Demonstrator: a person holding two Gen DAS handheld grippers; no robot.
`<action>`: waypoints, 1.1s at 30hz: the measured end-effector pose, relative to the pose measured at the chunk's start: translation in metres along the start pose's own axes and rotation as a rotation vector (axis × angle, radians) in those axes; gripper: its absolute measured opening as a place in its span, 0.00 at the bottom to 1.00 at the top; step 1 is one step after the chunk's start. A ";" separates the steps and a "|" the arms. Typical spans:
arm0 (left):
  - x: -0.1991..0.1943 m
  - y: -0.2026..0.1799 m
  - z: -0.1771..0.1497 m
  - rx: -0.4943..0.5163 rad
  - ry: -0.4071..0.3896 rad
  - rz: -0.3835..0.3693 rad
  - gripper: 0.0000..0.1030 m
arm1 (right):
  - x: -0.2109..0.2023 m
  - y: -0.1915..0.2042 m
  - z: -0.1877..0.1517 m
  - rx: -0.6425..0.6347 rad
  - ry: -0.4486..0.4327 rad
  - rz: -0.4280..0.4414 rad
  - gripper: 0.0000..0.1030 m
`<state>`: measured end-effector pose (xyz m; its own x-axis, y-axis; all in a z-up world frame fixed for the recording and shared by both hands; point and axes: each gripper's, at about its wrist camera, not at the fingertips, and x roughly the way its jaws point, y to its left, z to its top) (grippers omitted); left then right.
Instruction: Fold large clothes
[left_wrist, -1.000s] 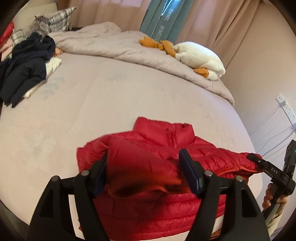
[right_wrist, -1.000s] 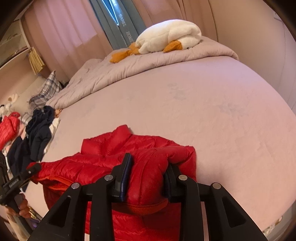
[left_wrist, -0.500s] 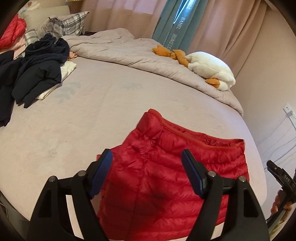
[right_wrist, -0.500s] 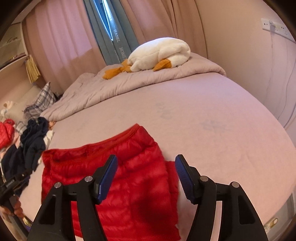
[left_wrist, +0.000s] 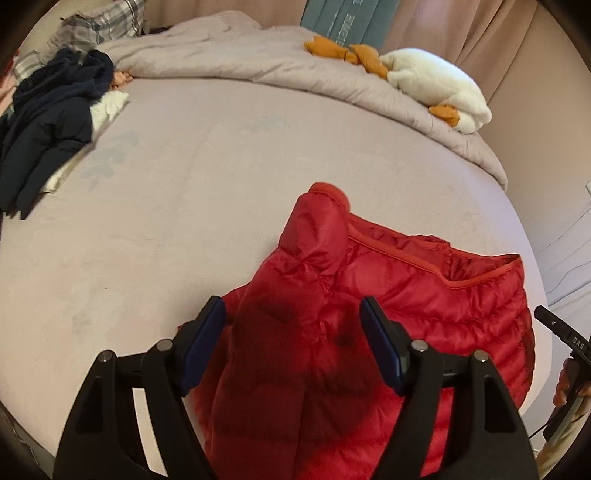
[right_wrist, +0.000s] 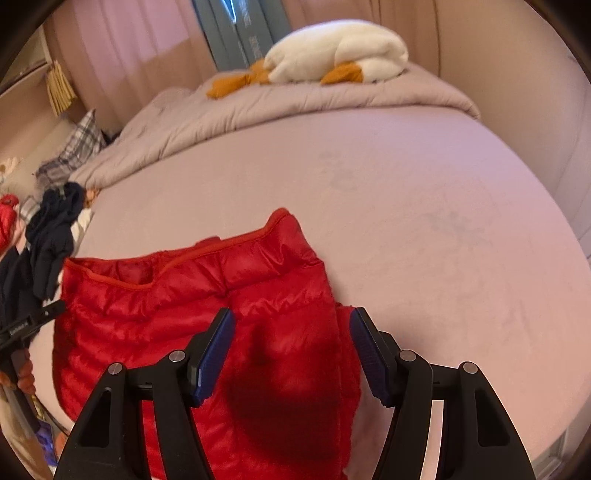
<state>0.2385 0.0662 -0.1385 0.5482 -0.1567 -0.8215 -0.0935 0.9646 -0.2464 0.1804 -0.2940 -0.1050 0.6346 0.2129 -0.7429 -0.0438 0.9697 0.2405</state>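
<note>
Pinkish bed (left_wrist: 184, 206), folded red puffer jacket (left_wrist: 369, 295) beneath both gaping grippers (left_wrist: 291, 347) (right_wrist: 290, 350), seemingly unclamped.

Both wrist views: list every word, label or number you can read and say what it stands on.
"DAS": white letters on the black body of the right gripper at the left wrist view's edge.
Teal curtain panel: white lettering, cut off and too blurred to read.
Left gripper: small white label, too small to read.
Red puffer jacket: no text visible.

Red jacket (left_wrist: 388, 314) near hem cut off at bottom edge, dark clothes pile (left_wrist: 48, 122) cropped at left
</note>
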 end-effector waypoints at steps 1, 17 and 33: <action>0.008 0.001 0.002 -0.001 0.023 -0.013 0.67 | 0.005 -0.001 0.002 -0.002 0.011 0.001 0.62; -0.003 0.022 -0.002 -0.111 -0.018 -0.040 0.09 | 0.013 0.007 0.024 -0.039 -0.023 -0.001 0.05; 0.030 0.031 -0.002 -0.145 0.058 0.021 0.13 | 0.055 0.014 0.031 -0.029 0.045 -0.056 0.05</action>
<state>0.2506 0.0910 -0.1719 0.4964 -0.1533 -0.8544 -0.2256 0.9277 -0.2975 0.2386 -0.2722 -0.1236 0.6015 0.1625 -0.7822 -0.0320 0.9832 0.1796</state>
